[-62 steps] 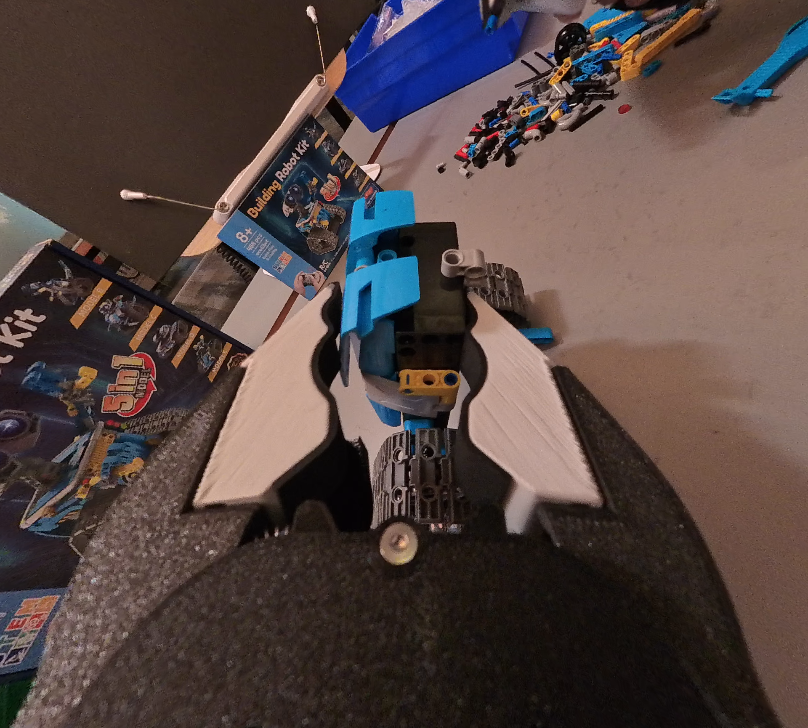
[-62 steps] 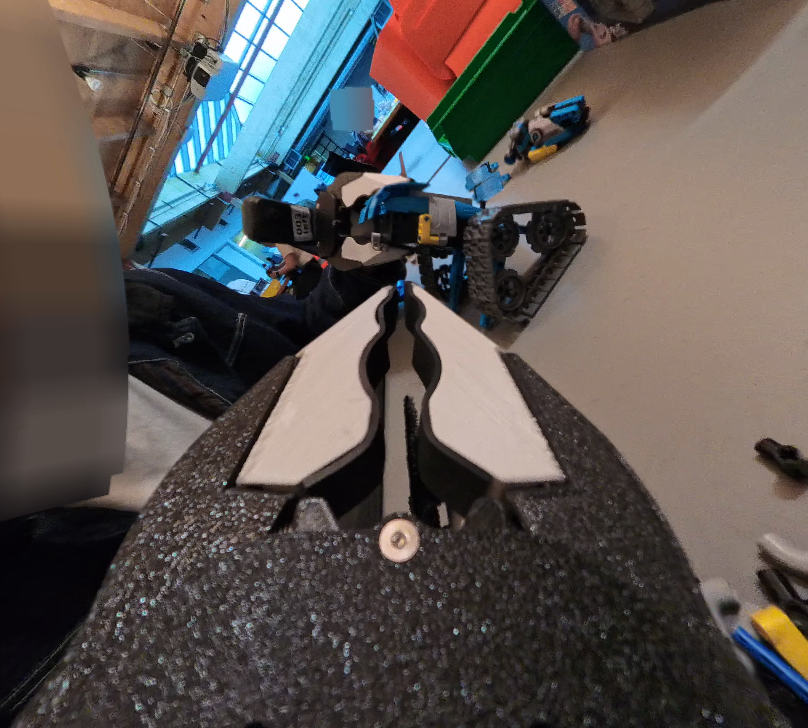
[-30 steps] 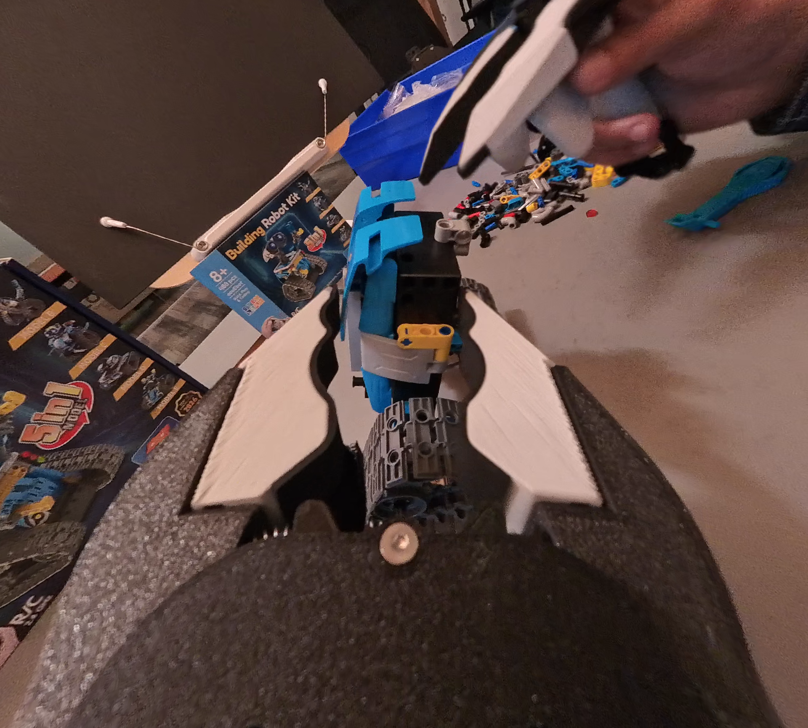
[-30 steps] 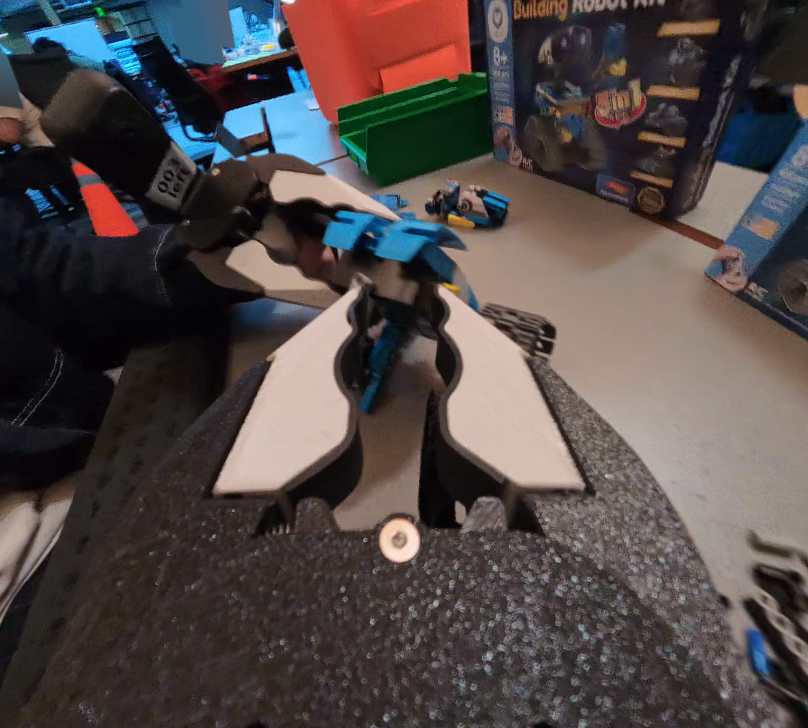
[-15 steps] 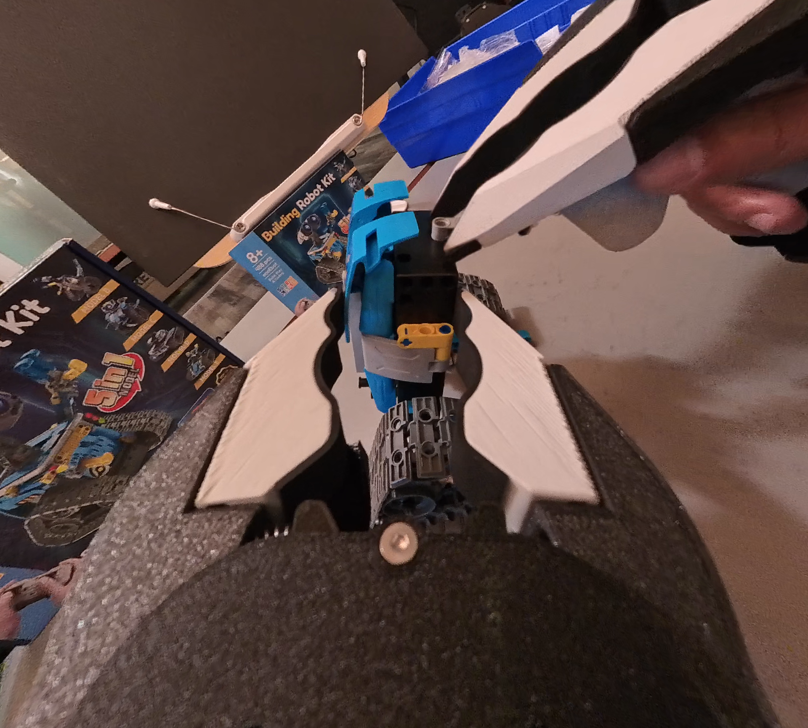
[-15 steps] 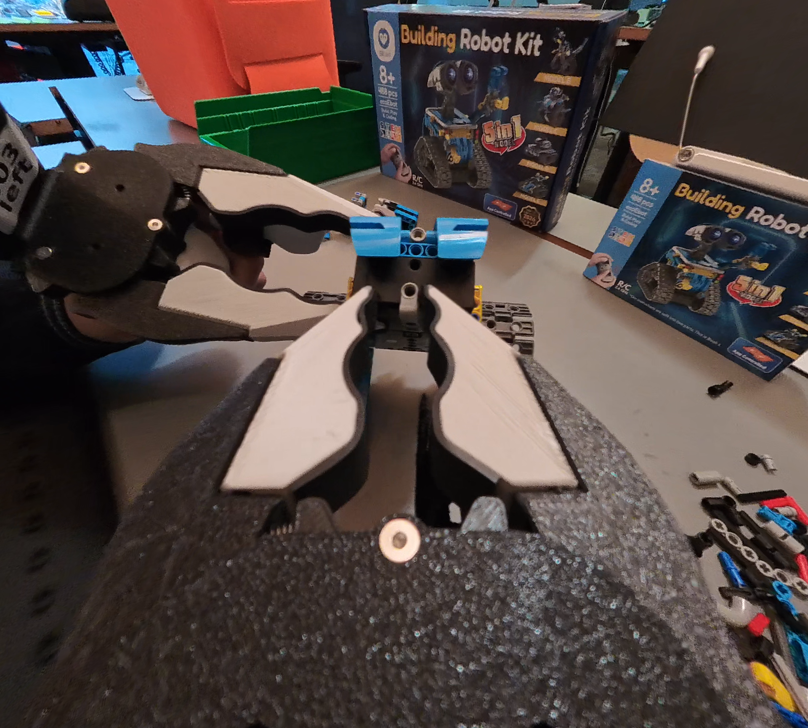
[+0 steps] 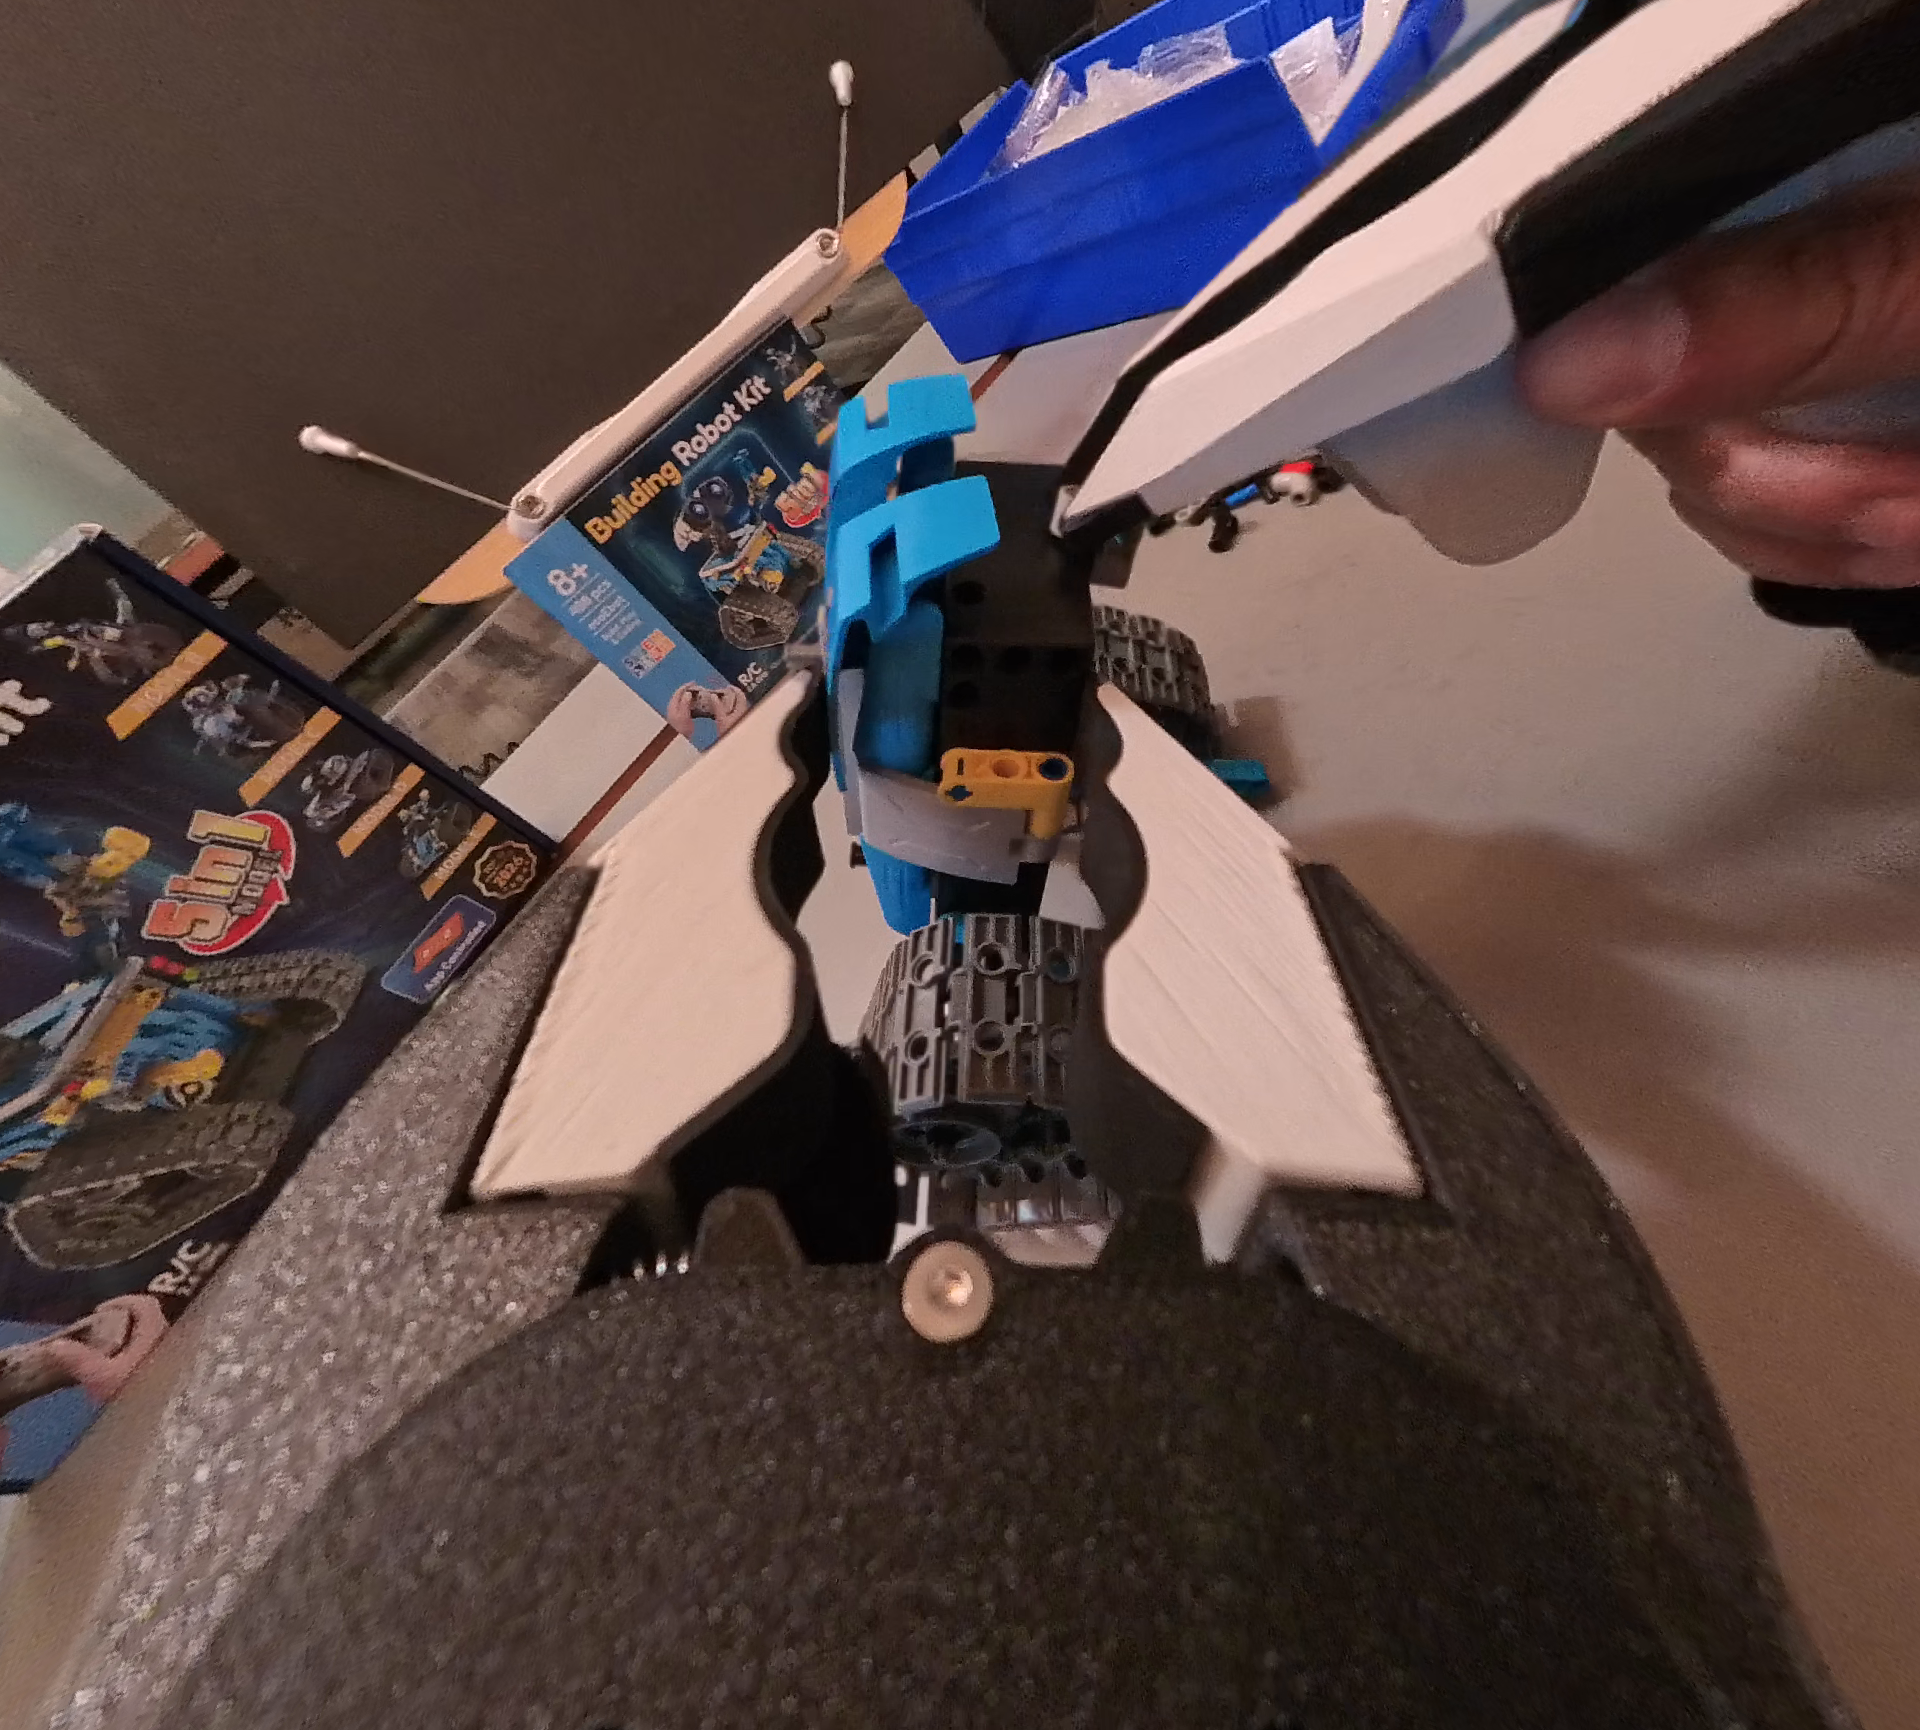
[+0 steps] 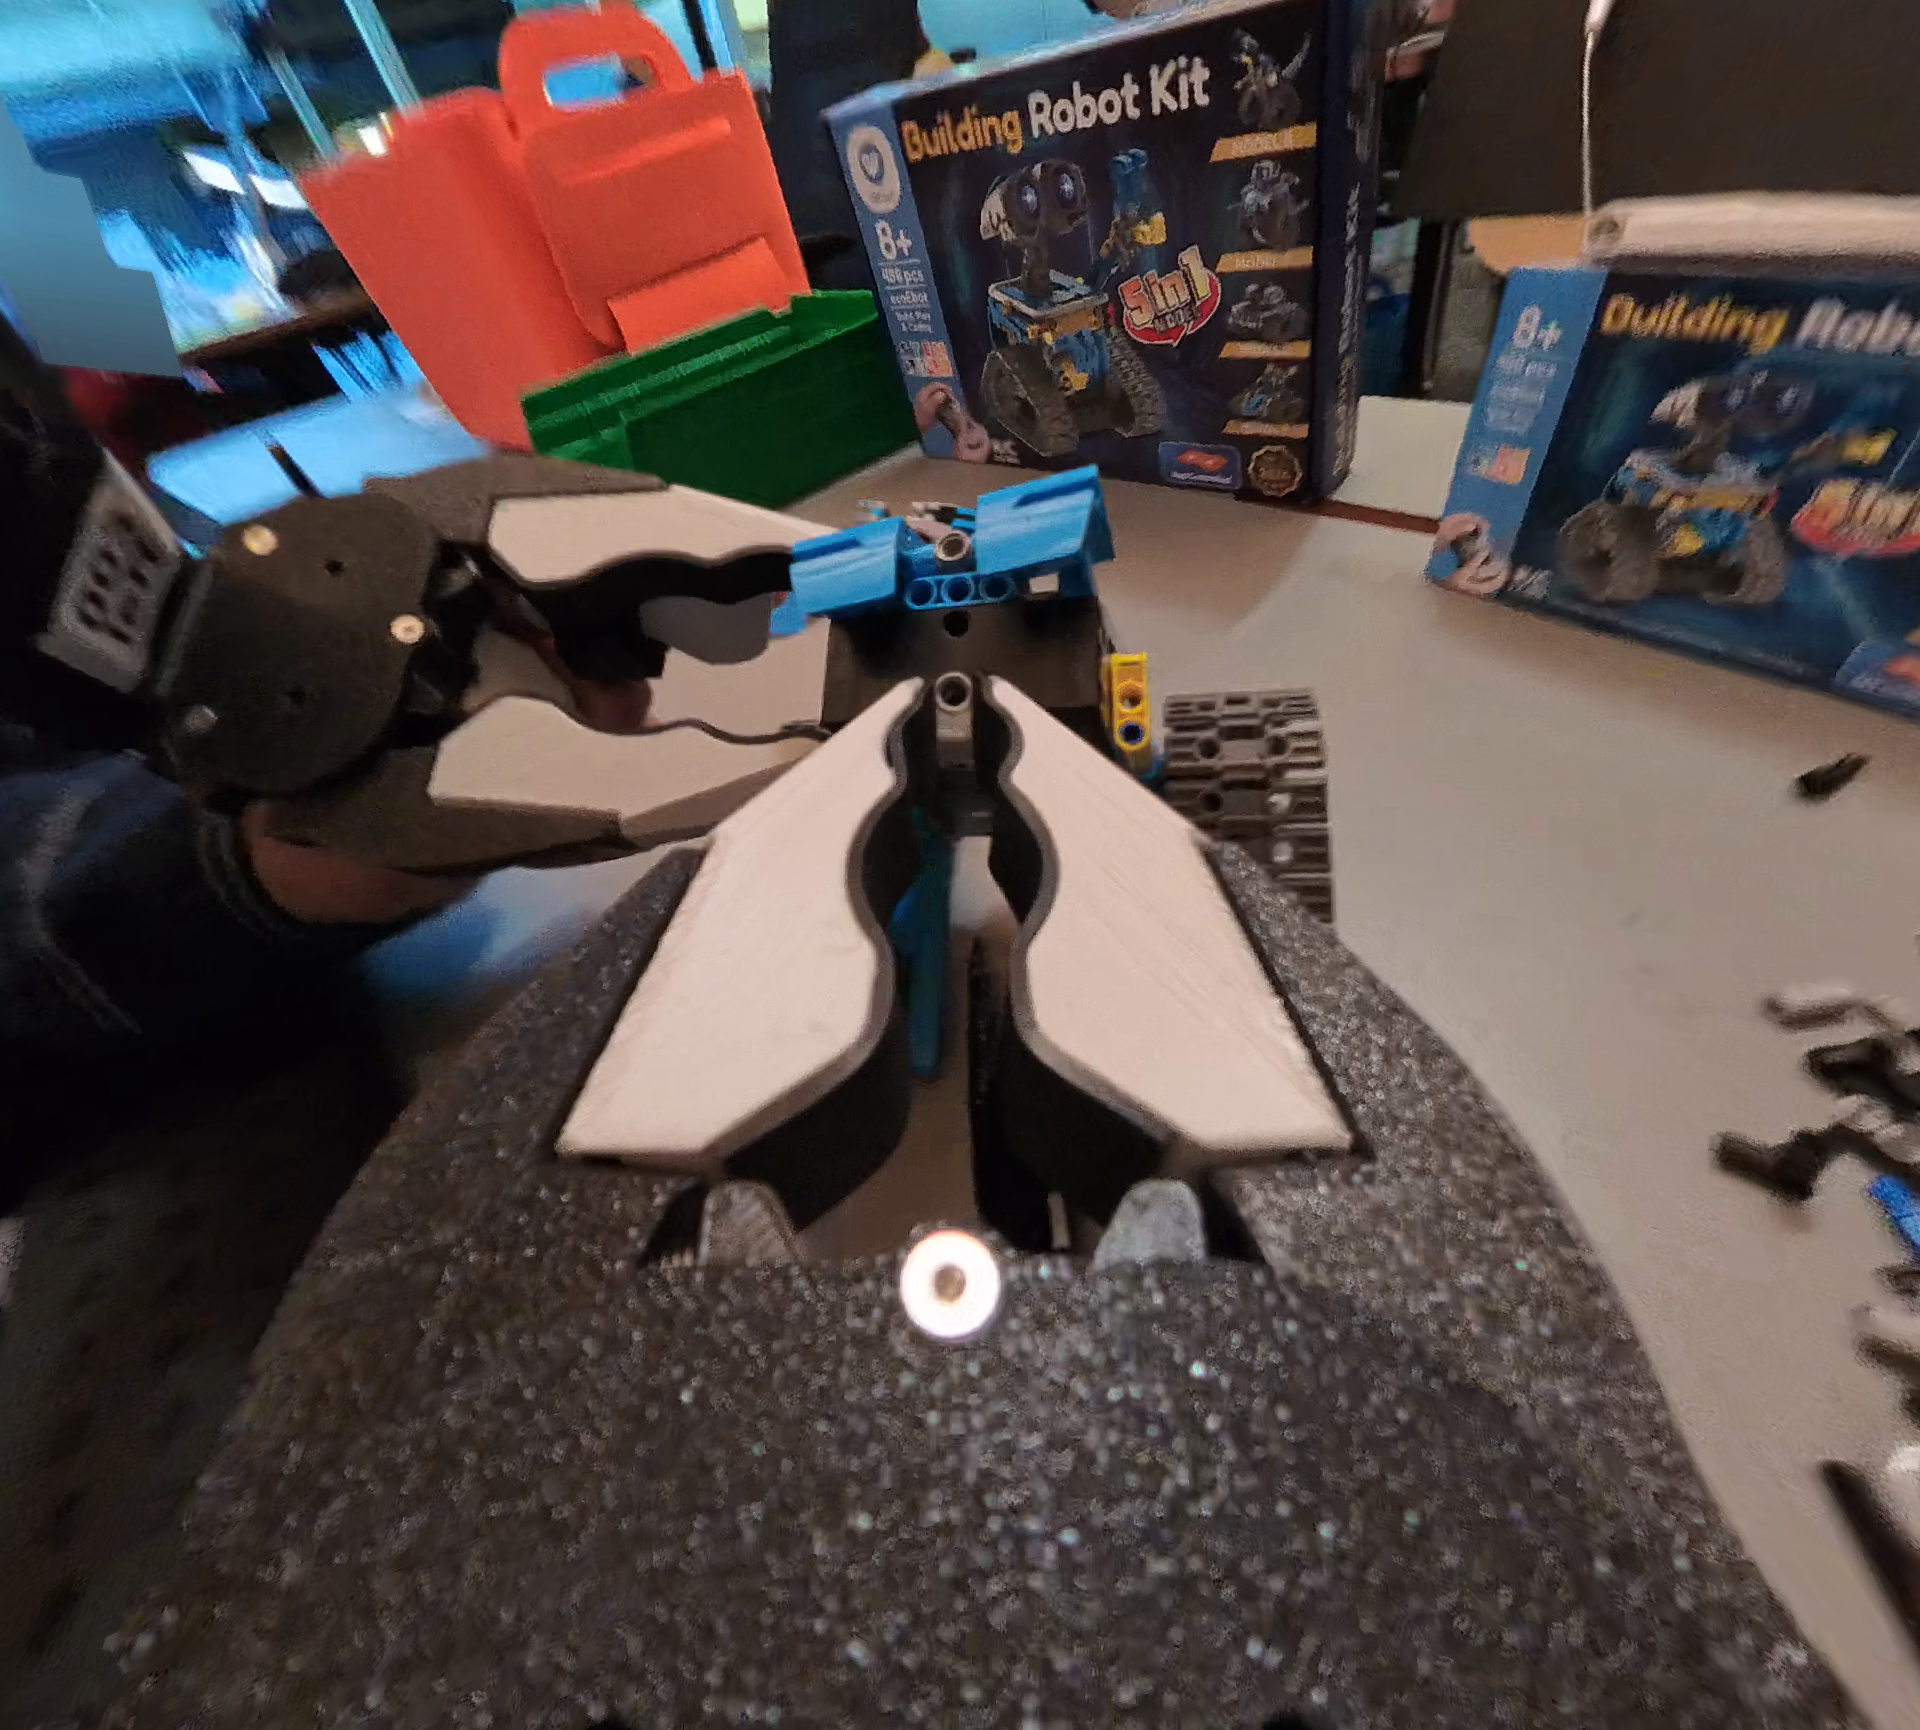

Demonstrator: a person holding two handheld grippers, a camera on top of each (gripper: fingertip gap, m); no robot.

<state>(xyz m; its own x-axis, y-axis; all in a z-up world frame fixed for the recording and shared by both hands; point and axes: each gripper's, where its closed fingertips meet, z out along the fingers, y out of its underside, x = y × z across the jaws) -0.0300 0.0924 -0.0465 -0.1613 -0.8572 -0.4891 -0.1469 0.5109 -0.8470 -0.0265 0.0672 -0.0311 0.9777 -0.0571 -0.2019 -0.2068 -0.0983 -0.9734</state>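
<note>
Gripping the toy robot (image 7: 961, 693) from two sides: left gripper (image 7: 956, 724) clamped across its black-and-blue body, right gripper (image 8: 951, 704) pinched shut on a small grey connector (image 8: 951, 695) on the body's near face. Robot resting on table (image 7: 1558, 953), tracks down, by the look of the right wrist view.

Hard to make out:
- Lower half of robot hidden behind the right gripper's fingers (image 8: 1143, 932) in right view; only blue top plates and one grey track (image 8: 1247, 776) clear.
- Left view: connector covered by the right gripper's tips (image 7: 1081, 506); contact itself unseen there.
- Hand (image 7: 1766, 392) on the right gripper blurred, cut off at frame edge.
- Loose parts (image 8: 1849, 1119) at right edge smeared by motion, types unreadable.
- Small black piece (image 8: 1829, 774) alone on table, shape unclear.

Around:
- Two kit boxes behind robot: upright one (image 8: 1122, 257), and a lower one (image 8: 1704, 475) to its right, cut off.
- Green bin (image 8: 727, 413) and orange case (image 8: 561, 226) far left of the boxes.
- Blue bin (image 7: 1143, 194) with clear bags, partly blocked by the right gripper in left view.
- Dark panel (image 7: 416, 122) filling the background above the boxes.
</note>
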